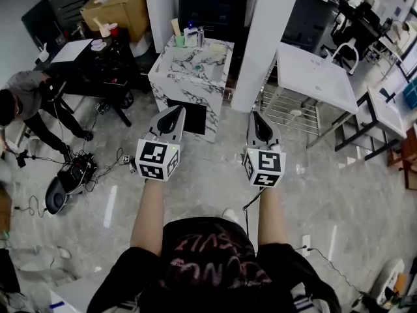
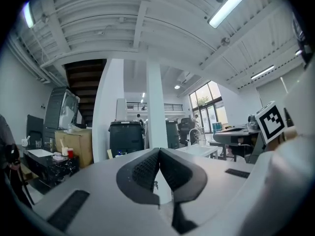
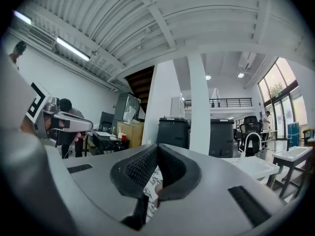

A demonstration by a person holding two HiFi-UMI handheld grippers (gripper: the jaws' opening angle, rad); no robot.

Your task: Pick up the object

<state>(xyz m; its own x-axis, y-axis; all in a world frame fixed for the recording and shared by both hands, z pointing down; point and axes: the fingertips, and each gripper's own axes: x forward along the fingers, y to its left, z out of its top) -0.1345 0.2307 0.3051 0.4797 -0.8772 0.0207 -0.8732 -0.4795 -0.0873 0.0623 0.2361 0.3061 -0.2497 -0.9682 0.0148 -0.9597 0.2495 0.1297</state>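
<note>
A marble-topped pedestal table [image 1: 195, 70] stands ahead of me on the floor. Several small items [image 1: 190, 36] sit along its far edge, among them a bottle with a blue cap and a green cup. My left gripper [image 1: 176, 112] is held level in the air short of the table's near edge, jaws shut with nothing between them; its pads [image 2: 147, 168] meet at the tip. My right gripper [image 1: 256, 117] hangs level beside it to the right, also shut and empty, pads [image 3: 142, 168] pressed together. Neither touches the table.
A white pillar [image 1: 268, 38] rises just right of the marble table, with a white table [image 1: 316, 77] and wire rack beyond. At left are a black desk [image 1: 98, 54], a cardboard box [image 1: 120, 5], a person [image 1: 26, 96], and cables and gear on the floor [image 1: 75, 175].
</note>
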